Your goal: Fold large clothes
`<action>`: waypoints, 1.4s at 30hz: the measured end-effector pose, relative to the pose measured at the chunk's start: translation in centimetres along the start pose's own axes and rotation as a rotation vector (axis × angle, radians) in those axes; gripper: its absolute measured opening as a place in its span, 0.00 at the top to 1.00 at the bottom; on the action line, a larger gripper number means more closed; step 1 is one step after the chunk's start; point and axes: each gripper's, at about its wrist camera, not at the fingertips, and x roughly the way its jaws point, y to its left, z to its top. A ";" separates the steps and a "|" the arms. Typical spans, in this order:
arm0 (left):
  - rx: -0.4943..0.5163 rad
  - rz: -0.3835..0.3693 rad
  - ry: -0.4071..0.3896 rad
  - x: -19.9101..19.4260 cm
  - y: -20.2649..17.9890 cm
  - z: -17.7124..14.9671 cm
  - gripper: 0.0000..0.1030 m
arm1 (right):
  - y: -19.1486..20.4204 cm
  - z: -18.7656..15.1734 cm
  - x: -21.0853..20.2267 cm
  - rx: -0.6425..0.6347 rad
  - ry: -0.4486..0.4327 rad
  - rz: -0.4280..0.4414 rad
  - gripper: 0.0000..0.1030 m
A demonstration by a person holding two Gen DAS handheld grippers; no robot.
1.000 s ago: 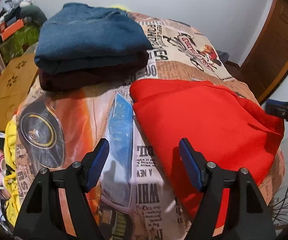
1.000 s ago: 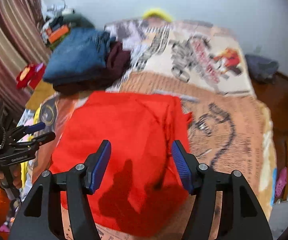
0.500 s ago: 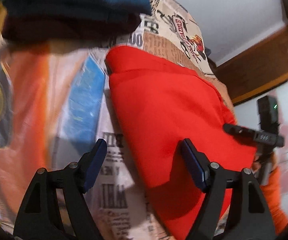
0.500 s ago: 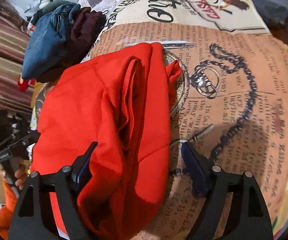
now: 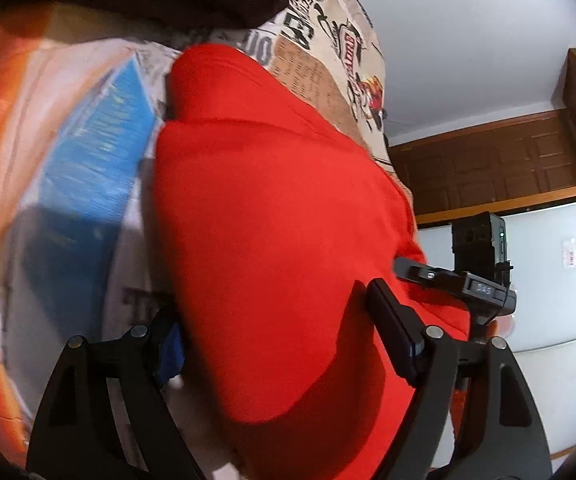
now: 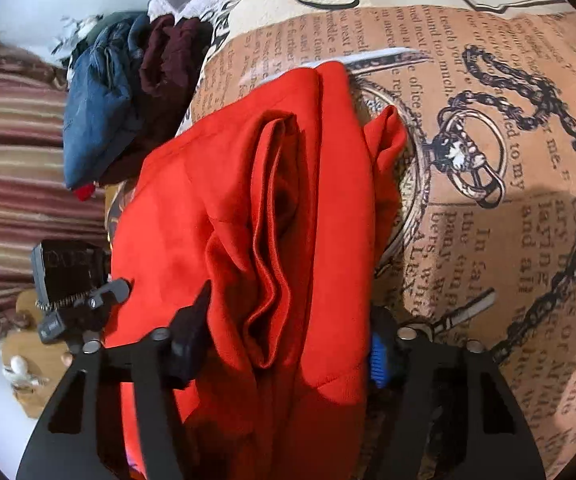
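Observation:
A red garment [image 5: 271, 208] lies folded on the printed bedspread [image 5: 67, 152]. In the left wrist view my left gripper [image 5: 279, 340] straddles its near edge; the jaws are opening, with red cloth between them but not pinched. In the right wrist view the red garment [image 6: 227, 208] shows several lengthwise folds. My right gripper [image 6: 288, 348] straddles its near edge and the jaws are closing, cloth filling the gap without a firm pinch. Each view also shows the other tool: the right gripper [image 5: 448, 280] at the garment's far side, the left gripper [image 6: 83, 304] at its left side.
A stack of folded clothes, blue denim over maroon [image 6: 103, 120], sits at the far part of the bed. Bare bedspread [image 6: 488, 200] lies to the right of the garment. A wooden door [image 5: 488, 168] and a striped curtain [image 6: 15, 160] flank the bed.
Both grippers came down to the red garment's near edge and rolled. The right jaws spread wide, then narrowed around the cloth. The left jaws widened a little.

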 end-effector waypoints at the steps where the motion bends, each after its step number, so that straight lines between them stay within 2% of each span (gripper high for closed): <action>1: 0.004 0.007 -0.003 0.1 -0.3 -0.1 0.23 | 0.1 -0.1 0.0 0.009 -0.004 0.011 0.60; 3: 0.007 0.020 -0.004 0.0 -0.5 -0.4 0.30 | 0.0 -0.4 -0.6 0.041 -0.017 0.022 0.70; 5: -0.013 0.041 -0.009 -0.2 -0.4 -0.4 0.45 | 0.5 -0.8 -1.4 0.070 -0.039 0.024 0.74; 6: -0.021 0.047 -0.011 -0.3 -0.5 -0.5 0.47 | 0.9 -0.9 -1.7 0.068 -0.049 0.021 0.76; 7: -0.015 0.057 -0.016 -0.5 -0.7 -0.3 0.55 | 1.5 -0.9 -2.1 0.062 -0.062 0.020 0.77; 8: 0.009 0.077 -0.028 -0.9 -1.4 -0.4 0.61 | 2.1 -1.0 -2.4 0.053 -0.073 0.017 0.78; 11: 0.106 0.119 -0.059 -2.0 -4.0 -0.5 0.70 | 4.7 -1.4 -3.6 -0.005 -0.106 -0.001 0.80; 15: 0.248 0.165 -0.143 -5.7 -8.4 -0.6 0.71 | 9.2 -2.0 -5.2 -0.105 -0.165 -0.029 0.80; 18: 0.313 0.151 -0.230 -10.3 -10.7 0.1 0.72 | 12.7 -2.0 -6.9 -0.181 -0.243 -0.030 0.80; 21: 0.341 0.125 -0.299 -14.4 -12.3 1.7 0.72 | 15.4 -1.0 -8.9 -0.223 -0.306 0.003 0.80; 24: 0.347 0.090 -0.366 -18.9 -13.2 4.5 0.71 | 19.5 1.3 -10.5 -0.276 -0.374 0.042 0.80; 27: 0.358 0.086 -0.396 -22.1 -13.3 7.0 0.71 | 23.0 3.5 -11.1 -0.340 -0.433 0.066 0.80; 31: 0.368 0.144 -0.457 -25.1 -13.1 11.4 0.71 | 26.9 6.6 -9.6 -0.395 -0.472 0.118 0.80; 36: 0.354 0.181 -0.509 -27.3 -11.0 16.7 0.71 | 30.6 11.4 -5.9 -0.468 -0.523 0.099 0.80; 39: 0.386 0.276 -0.525 -26.3 -9.0 20.6 0.70 | 30.8 13.9 -3.3 -0.455 -0.510 0.108 0.80; 42: 0.386 0.392 -0.485 -23.5 -5.9 23.3 0.66 | 29.4 17.2 1.1 -0.408 -0.496 0.044 0.78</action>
